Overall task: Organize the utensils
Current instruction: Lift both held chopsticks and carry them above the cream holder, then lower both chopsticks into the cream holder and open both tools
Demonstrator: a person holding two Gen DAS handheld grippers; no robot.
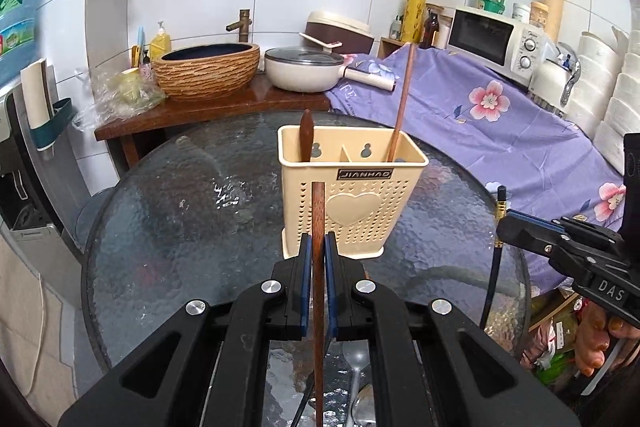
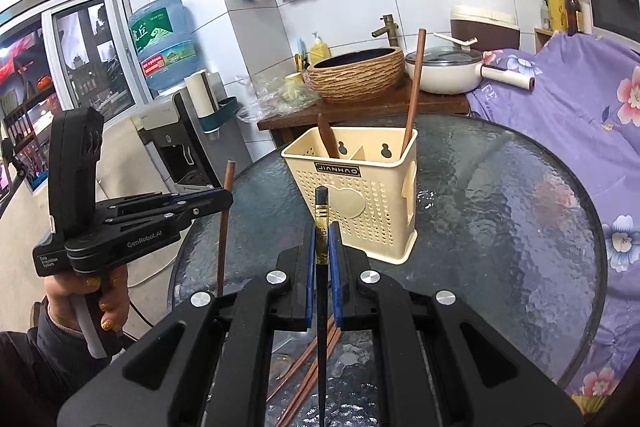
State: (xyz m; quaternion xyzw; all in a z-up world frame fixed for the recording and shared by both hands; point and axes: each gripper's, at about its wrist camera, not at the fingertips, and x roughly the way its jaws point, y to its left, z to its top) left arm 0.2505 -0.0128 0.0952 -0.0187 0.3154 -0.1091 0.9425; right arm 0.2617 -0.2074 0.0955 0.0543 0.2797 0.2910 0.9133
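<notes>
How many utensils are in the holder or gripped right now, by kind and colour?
Brown chopsticks: 2 (one in holder, one in left gripper)
Black chopstick: 1 (in right gripper)
Dark wooden handle: 1 (in holder)
Total: 4
</notes>
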